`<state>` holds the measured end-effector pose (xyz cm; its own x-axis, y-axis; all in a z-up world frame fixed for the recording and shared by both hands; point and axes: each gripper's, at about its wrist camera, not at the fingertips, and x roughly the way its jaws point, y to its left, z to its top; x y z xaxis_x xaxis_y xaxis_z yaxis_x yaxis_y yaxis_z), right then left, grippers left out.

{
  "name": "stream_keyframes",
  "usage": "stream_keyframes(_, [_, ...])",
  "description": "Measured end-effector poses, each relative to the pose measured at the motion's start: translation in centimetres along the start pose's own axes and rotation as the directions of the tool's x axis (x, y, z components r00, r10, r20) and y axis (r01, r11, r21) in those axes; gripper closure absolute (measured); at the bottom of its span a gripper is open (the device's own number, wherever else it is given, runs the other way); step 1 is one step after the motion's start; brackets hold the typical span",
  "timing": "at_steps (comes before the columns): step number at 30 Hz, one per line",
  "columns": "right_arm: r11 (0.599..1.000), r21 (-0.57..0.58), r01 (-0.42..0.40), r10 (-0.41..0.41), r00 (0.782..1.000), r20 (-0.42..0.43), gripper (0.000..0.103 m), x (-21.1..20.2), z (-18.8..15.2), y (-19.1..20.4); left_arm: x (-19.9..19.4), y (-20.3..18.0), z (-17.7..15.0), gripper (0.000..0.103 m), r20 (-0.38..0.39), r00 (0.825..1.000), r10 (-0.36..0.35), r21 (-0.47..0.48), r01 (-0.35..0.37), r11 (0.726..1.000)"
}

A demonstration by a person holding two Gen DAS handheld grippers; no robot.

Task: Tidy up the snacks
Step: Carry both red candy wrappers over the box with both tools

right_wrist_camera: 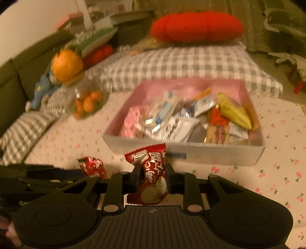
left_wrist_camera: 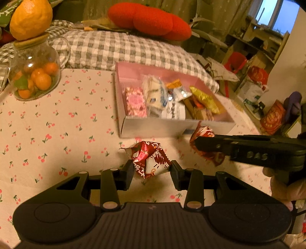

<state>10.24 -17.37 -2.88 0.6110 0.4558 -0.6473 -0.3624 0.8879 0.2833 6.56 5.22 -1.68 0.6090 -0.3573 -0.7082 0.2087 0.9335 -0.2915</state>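
Glass jar (left_wrist_camera: 35, 74) stands at the far left of the tabletop (left_wrist_camera: 57, 134), holding small oranges, with one large orange (left_wrist_camera: 30, 18) resting on its lid. A cherry-print cloth covers the tabletop, and behind it lies a grey checked cushion (left_wrist_camera: 118, 47) with a red pillow (left_wrist_camera: 151, 21) beyond.

Right of the jar, near the middle, sits a box (left_wrist_camera: 172, 127) with pink inner walls, open on top. Inside it are a pink packet (left_wrist_camera: 135, 102) at the left, white and silver packets in the middle and a gold packet (left_wrist_camera: 205, 99) at the right.

In front of the box, the left gripper (left_wrist_camera: 152, 170) has its jaws partly open around a red and white sweet (left_wrist_camera: 150, 159); both pads touch the wrapper's sides, and it looks pinched between them. Whether it lies on the cloth or is lifted I cannot tell.

Further right, just before the box's near wall, the right gripper (right_wrist_camera: 152, 179) has its jaws closed tight on a second red sweet (right_wrist_camera: 151, 176), which stands upright between the pads, its crimped top above them and its lower end hanging below. In the left wrist view this gripper reaches in from the right edge with a hand (left_wrist_camera: 285, 187) on its grip.
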Motion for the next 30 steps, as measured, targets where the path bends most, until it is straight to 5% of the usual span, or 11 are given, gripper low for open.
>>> stream_keyframes(10, [0.993,0.108,0.041,-0.053,0.992,0.116,0.078,-2.4,4.2,-2.2,-0.6,-0.8,3.6,0.066,0.083,0.997,0.008,0.016,-0.009,1.0])
stream_keyframes(23, [0.973,0.199,0.117,-0.14,0.984,0.108,0.078,1.8,6.0,-5.7,4.3,-0.1,9.4,0.065,0.135,0.99,0.04,-0.104,-0.026,0.994])
stream_keyframes(30, [0.975,0.193,0.106,-0.128,0.986,0.104,0.077,2.8,6.6,-5.4,6.3,-2.3,14.4,0.065,0.141,0.982,0.127,0.017,-0.131,0.991])
